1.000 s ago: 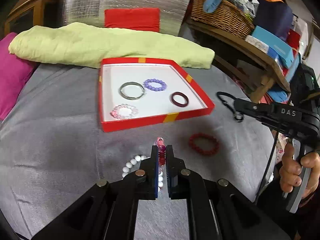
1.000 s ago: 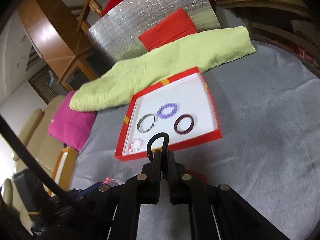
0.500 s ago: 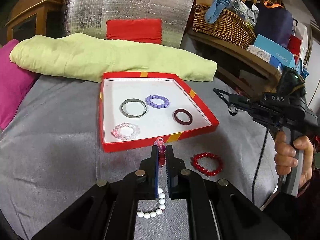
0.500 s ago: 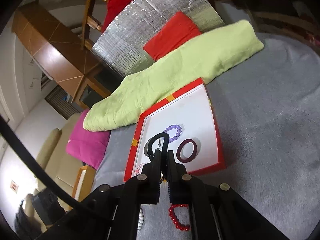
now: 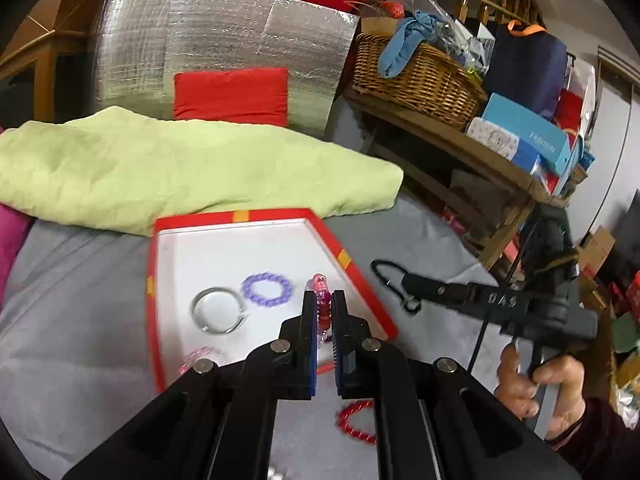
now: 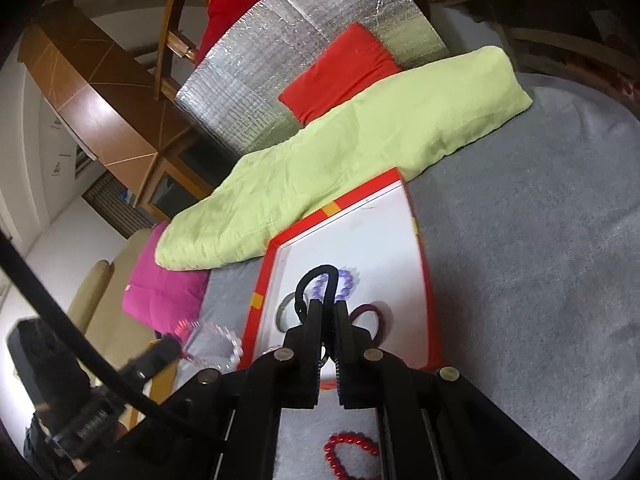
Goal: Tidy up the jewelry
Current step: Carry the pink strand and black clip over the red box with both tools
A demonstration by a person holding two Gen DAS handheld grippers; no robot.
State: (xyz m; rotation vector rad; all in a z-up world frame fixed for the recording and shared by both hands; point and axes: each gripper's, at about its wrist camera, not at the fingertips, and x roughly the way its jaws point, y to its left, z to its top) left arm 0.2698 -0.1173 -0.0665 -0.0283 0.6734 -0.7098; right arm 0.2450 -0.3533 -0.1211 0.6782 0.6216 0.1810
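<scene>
Pink beaded bracelet (image 5: 322, 307) is hanging clamped in my left fingers (image 5: 309, 312) above red tray (image 5: 372, 312), 5 o'clock corner; right fingers (image 6: 314, 316) are clamping black cord (image 6: 316, 280); releasing carelessly risks tangling, missing.

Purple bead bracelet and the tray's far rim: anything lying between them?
Nothing: in the left wrist view only bare white tray floor runs from the purple bead bracelet to the far rim.
</scene>
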